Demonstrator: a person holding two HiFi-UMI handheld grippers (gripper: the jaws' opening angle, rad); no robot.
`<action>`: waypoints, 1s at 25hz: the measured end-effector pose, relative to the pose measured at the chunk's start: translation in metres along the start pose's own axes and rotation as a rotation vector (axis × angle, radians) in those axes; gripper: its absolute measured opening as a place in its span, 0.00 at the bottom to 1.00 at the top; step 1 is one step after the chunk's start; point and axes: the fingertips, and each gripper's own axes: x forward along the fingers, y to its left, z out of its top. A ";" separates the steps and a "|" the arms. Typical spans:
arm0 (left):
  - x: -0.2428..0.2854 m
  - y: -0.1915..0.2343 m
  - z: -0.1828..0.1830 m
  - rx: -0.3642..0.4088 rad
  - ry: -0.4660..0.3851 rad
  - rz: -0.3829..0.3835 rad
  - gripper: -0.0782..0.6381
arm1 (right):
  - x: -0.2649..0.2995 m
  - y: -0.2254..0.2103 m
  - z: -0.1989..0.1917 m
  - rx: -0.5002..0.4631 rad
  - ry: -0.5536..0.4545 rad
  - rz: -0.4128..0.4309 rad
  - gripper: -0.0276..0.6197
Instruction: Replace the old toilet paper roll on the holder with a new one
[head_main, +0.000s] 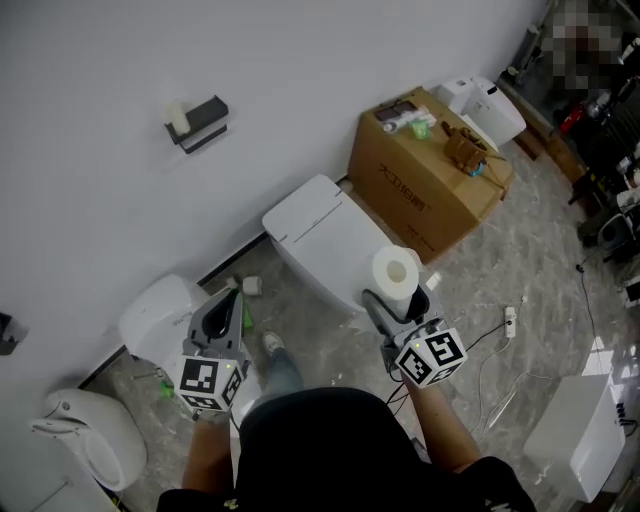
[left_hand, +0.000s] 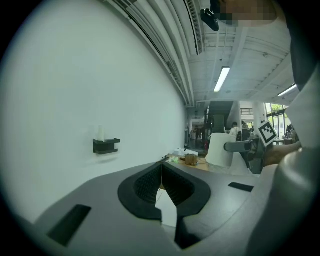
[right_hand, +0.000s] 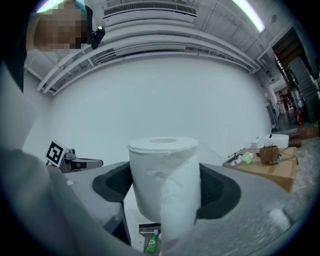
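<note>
The right gripper view shows the right gripper (right_hand: 162, 190) with its jaws wide and pressed on either side of a full white toilet paper roll (right_hand: 162, 175), upright, with a loose sheet hanging down its front. Below the roll a small green item (right_hand: 150, 245) lies on the floor. That view does not take in the black wall-mounted holder (left_hand: 106, 145). The left gripper view catches it on the white wall (left_hand: 60, 100), with a small pale old roll (left_hand: 101, 133) standing on it. There the left gripper (left_hand: 161, 186) has its jaws closed together with nothing between them. Only the head view sets out the spacing: the holder (head_main: 200, 122) sits high on the wall, well apart from both grippers. A white ceramic toilet (head_main: 325, 235) stands against the wall just beyond the held roll (head_main: 397, 268), with a brown cardboard box (head_main: 425, 170) beside it
</note>
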 end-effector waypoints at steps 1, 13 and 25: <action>0.010 0.014 0.003 0.004 -0.001 0.002 0.13 | 0.017 0.000 0.002 0.000 0.004 0.001 0.63; 0.081 0.161 0.015 0.001 0.034 -0.002 0.13 | 0.192 0.018 0.014 0.010 0.023 -0.002 0.63; 0.086 0.223 0.025 -0.025 0.008 0.087 0.13 | 0.265 0.036 0.030 -0.019 0.044 0.065 0.63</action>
